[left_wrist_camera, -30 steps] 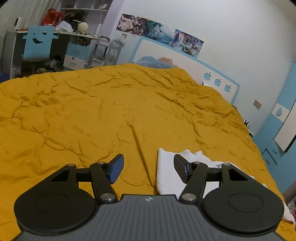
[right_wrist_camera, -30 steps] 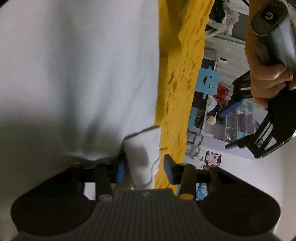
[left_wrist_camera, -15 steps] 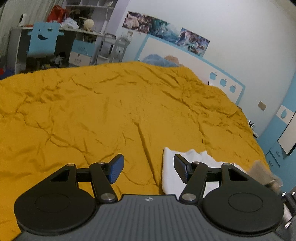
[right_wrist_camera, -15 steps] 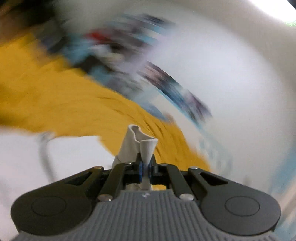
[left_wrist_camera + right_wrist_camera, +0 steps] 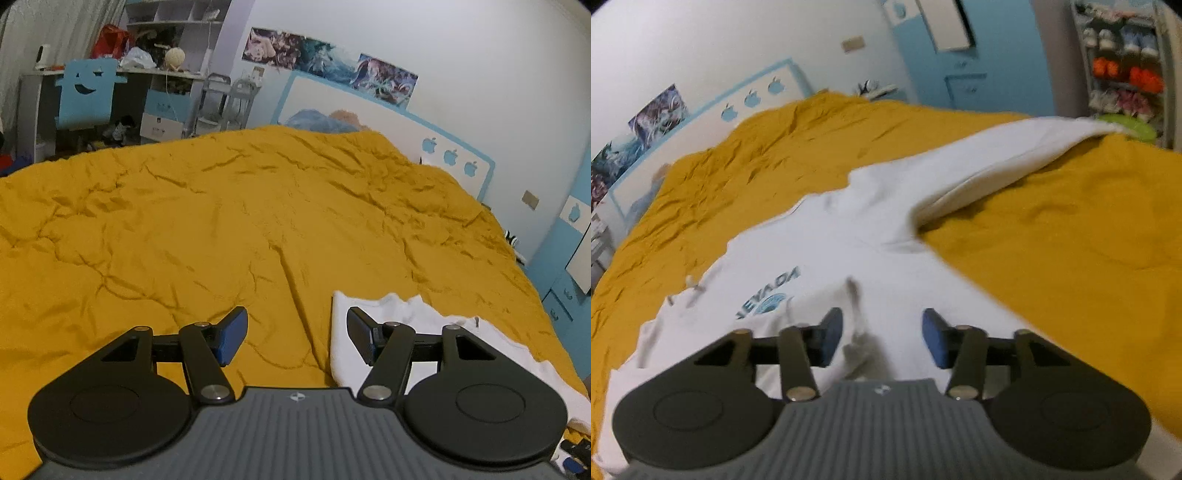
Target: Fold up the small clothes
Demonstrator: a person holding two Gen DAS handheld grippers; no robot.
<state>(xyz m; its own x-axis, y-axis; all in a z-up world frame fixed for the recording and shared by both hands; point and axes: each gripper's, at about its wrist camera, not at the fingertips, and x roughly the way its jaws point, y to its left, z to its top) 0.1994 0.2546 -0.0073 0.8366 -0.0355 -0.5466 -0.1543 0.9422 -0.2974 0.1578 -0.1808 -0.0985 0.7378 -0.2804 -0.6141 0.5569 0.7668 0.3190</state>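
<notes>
So the white sweatshirt (image 5: pixel 871 236) is lying spread out on the bed's yellow blanket (image 5: pixel 1071 236), front side up with the blue printed logo (image 5: pixel 772 291) showing, and one sleeve (image 5: pixel 1015 158) is sticking out toward the far right corner. The right gripper (image 5: pixel 882 338) has just been opening its jaws; they're standing apart now with a little ridge of white fabric poking up between them, not being pinched as far as I can tell. Picture's a bit smeary, so take that with a grain of salt.

The left gripper (image 5: pixel 293 334) is hanging spread wide over bare blanket, just beside the near edge of the sweatshirt (image 5: pixel 424 317), holding nothing.

My read: it's being laid flat before the real folding starts. To do this bit well, I'd be smoothing out that bump in the middle first, since any wrinkle gets locked into the fold. Then grab the stray sleeve near the cuff, pinching only the sleeve and not the blanket underneath, and bring it across the chest. The left one is sitting right by the edge, so it could be pinning that side down.
</notes>
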